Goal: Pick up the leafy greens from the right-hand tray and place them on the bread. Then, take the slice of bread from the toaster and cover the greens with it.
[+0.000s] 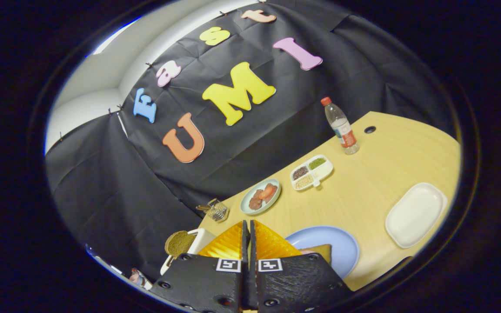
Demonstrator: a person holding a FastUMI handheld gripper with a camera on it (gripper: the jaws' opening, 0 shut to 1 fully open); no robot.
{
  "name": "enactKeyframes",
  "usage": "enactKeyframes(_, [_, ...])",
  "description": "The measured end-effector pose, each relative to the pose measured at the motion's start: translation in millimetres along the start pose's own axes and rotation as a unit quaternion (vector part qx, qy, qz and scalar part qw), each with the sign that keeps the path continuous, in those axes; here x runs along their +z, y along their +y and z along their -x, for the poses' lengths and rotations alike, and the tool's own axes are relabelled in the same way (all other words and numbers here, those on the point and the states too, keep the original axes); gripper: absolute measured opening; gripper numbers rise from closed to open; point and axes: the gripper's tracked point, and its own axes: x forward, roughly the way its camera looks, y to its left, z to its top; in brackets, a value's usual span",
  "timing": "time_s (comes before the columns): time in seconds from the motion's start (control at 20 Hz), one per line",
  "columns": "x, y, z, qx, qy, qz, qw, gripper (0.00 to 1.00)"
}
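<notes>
Gripper [248, 228] fingers pressed together, nothing between them. Bread slice [179, 243] stands in toaster [198, 243], just left of fingers. Blue plate [342, 248] just right of them, holding bread [322, 251]. White tray [415, 214] further right; greens not discernible.

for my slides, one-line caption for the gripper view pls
Shut tongs hover over the blue plate, toaster bread slice beside them.

Pale wood-grain table [376, 191], clear plastic bottle [340, 126], matt cloth wall [102, 182]
</notes>
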Motion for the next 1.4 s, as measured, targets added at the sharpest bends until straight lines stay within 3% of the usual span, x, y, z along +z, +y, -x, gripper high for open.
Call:
enactKeyframes(0.3, [-35.1, -8.5, -20.5, 0.002, 0.032, -0.050, 0.998, 0.00])
enactKeyframes(0.8, [-46.4, -95.9, -12.6, -0.082, 0.025, -0.028, 0.996, 0.00])
enactKeyframes(0.95, [-45.4, -109.7, -6.6, -0.106, 0.019, 0.004, 0.994, 0.02])
enactKeyframes(1.15, [-42.3, -112.8, 1.5, -0.121, 0.004, 0.050, 0.991, 0.32])
enactKeyframes(1.4, [-22.5, -96.7, 15.2, -0.138, -0.042, 0.113, 0.983, 0.83])
